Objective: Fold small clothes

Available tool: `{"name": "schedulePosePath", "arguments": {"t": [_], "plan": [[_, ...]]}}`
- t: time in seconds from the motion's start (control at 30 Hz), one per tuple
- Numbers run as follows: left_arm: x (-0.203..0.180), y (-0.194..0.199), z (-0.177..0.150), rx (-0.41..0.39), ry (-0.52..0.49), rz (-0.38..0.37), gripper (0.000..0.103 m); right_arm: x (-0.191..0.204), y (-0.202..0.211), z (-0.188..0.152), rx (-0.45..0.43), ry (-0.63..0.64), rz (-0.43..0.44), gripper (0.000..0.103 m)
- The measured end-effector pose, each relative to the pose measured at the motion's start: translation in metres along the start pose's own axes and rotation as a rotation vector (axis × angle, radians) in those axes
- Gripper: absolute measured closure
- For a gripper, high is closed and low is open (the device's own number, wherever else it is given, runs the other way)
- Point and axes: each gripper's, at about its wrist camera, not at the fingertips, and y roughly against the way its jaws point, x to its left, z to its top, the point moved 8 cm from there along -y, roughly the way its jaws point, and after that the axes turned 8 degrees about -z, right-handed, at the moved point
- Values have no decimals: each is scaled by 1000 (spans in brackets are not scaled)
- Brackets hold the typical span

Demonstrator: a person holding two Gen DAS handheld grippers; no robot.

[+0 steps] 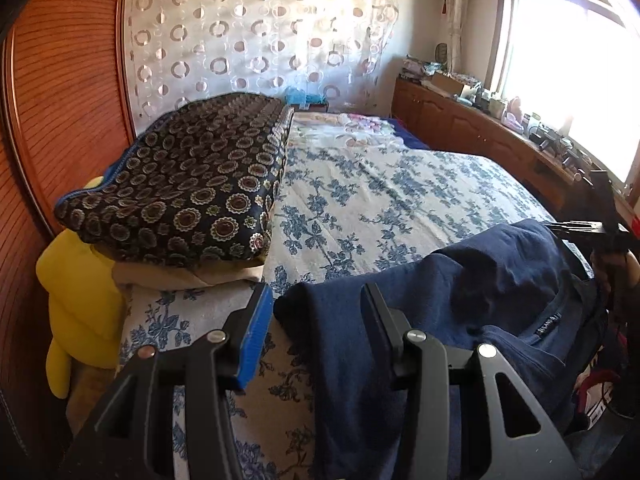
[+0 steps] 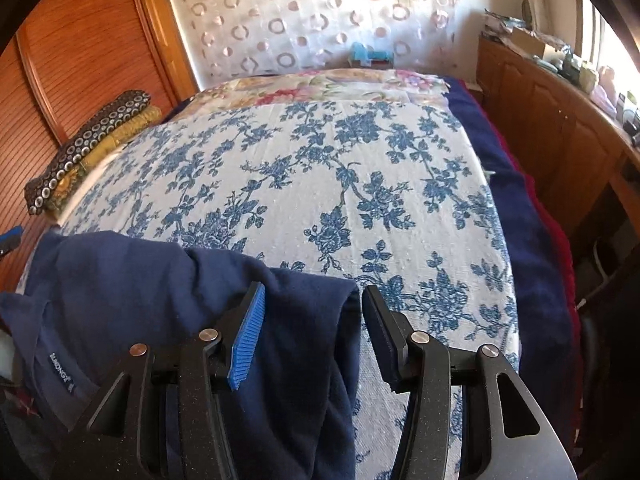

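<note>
A navy blue garment [image 1: 472, 300] with a small white-lettered neck label lies rumpled at the near edge of the bed; it also shows in the right wrist view [image 2: 140, 280]. My left gripper [image 1: 318, 300] is open, its jaws wide apart around the garment's left folded edge, with cloth between them. My right gripper [image 2: 314, 300] is open, its jaws astride the garment's right folded edge. The right gripper also shows at the far right of the left wrist view [image 1: 604, 216].
The bed [image 2: 360, 184] has a white cover with blue flowers. A dark patterned cushion [image 1: 180, 184] on a beige pillow and a yellow plush [image 1: 80, 300] sit at the left by a wooden headboard [image 1: 60, 100]. A cluttered wooden cabinet [image 1: 480, 128] runs under the window.
</note>
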Motion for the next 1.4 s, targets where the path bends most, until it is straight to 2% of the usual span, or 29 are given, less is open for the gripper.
{"name": "schedulePosePath", "arguments": {"t": [0.03,0.07,0.17,0.27,0.53,0.6,0.63,0.67,0.73,0.8,0.87,0.9,0.93,1.0,1.03,1.07,1.1,1.13,1.2,1.3,1.4], "plan": [[2,-3,1,3,0,3,58,4,1,-1,-3,11,20,85],[4,-5,2,5,-1,7,59,8,5,-2,-14,30,39,98],[5,-11,4,13,-4,15,58,11,25,3,-97,26,38,99],[8,-17,3,24,0,17,59,-6,47,8,-182,-45,-17,100],[22,-38,-9,85,40,-9,59,-9,22,1,-104,-39,-47,99],[22,-42,-14,103,49,-22,59,-10,20,1,-98,-36,-64,90],[23,-44,-17,110,53,-28,59,-10,18,1,-92,-30,-67,81],[23,-47,-19,119,56,-35,59,-10,16,1,-82,-23,-68,62],[22,-49,-21,130,58,-46,59,-12,11,0,-73,-11,-83,40],[20,-52,-22,142,60,-60,59,-16,4,-1,-49,-3,-90,40],[16,-53,-22,149,52,-79,63,-17,-2,-3,-25,-8,-70,39],[14,-53,-22,150,42,-92,69,-17,-5,-4,-15,-8,-58,39],[9,-53,-23,153,30,-112,81,-16,-4,-4,-19,-1,-55,39],[1,-53,-23,158,3,-144,89,-10,-3,-6,-12,14,-33,39],[-3,-51,-22,153,-15,-141,92,-4,-2,-8,-13,34,-10,54],[-8,-47,-20,141,-34,-144,92,2,-1,-10,-13,49,9,77],[-12,-42,-18,125,-36,-156,92,8,1,-12,-11,64,25,87],[-17,-34,-14,103,-35,-174,93,15,5,-17,-15,85,32,92],[-29,-13,-6,42,-48,-201,93,22,13,-20,-37,106,37,94],[-49,38,11,-74,-37,-277,93,28,45,-19,-109,76,74,95],[-63,85,31,-174,-84,-278,93,26,102,-8,-233,41,78,95]]}}
